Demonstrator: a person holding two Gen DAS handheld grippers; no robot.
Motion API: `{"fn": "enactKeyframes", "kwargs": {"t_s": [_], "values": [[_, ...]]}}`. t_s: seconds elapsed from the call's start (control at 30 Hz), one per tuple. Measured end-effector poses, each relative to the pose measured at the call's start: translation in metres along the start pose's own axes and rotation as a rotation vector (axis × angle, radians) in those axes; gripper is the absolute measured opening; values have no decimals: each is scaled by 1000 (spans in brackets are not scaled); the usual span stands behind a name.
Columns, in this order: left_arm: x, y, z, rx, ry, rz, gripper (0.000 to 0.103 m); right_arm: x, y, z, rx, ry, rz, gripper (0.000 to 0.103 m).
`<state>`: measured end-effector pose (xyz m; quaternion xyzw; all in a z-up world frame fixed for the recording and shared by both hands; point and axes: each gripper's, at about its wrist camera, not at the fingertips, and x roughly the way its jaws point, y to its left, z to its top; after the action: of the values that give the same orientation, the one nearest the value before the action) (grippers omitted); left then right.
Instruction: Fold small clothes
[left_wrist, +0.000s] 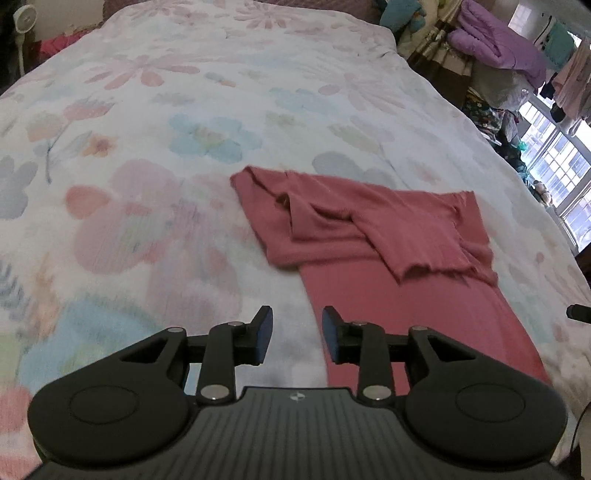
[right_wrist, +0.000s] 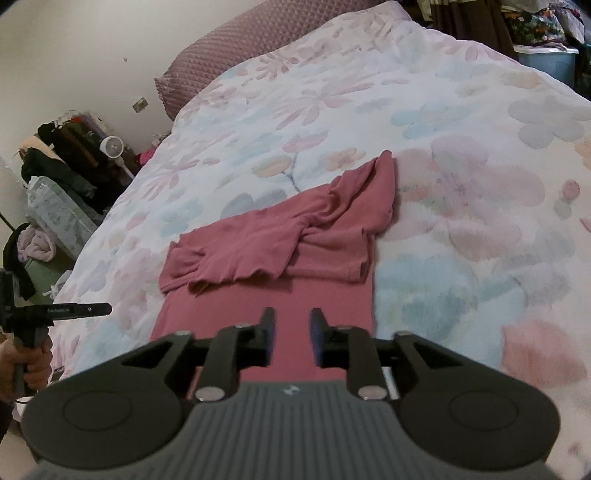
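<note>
A: Item one, pink garment (left_wrist: 369, 236). Location?

B: Flat on the floral bed cover (left_wrist: 184, 110), partly folded: sleeves and upper part turned in across the top, a plain narrow panel running down toward the near edge of the bed.

A: Long axis?

B: Near to far, roughly in line with both wrist views. The folded upper end lies at the far end, the plain hem end nearest.

A: Item two, left gripper (left_wrist: 297, 338). State?

B: Released, jaws parted, nothing between them. It hangs over the bed cover just beside the garment's left edge.

A: Item three, right gripper (right_wrist: 291, 341)?

B: Also released and empty, directly above the plain panel.

A: Nearer hand?

B: By my judgement the right; it is already centred over the cloth. The next fold likely takes the near hem toward the far end.
</note>
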<state>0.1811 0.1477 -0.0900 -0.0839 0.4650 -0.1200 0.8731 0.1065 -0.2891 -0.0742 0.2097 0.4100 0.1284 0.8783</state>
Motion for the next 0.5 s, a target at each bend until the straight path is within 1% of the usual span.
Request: {"fn": "enactKeyframes", "kwargs": {"t_s": [0.1, 0.17, 0.23, 0.3, 0.37, 0.43, 0.5], "values": [[-9, -1, -16, 10, 17, 8, 41, -9, 3, -14, -19, 8, -3, 26], [-13, -1, -30, 10, 32, 17, 47, -11, 4, -25, -17, 26, -3, 26], [-17, 1, -48, -14, 61, -10, 51, -11, 4, -35, -1, 47, -6, 26], [-20, 4, -67, -43, 87, -57, 54, -10, 7, -44, -3, 68, -15, 28], [-21, 6, -83, -73, 109, -87, 59, -11, 10, -53, -8, 87, -23, 29], [-19, 8, -96, -107, 140, -115, 59, -13, 10, -61, 7, 105, -33, 33], [-17, 7, -105, -114, 156, -130, 59, -18, 9, -67, 23, 114, -56, 38]]}}
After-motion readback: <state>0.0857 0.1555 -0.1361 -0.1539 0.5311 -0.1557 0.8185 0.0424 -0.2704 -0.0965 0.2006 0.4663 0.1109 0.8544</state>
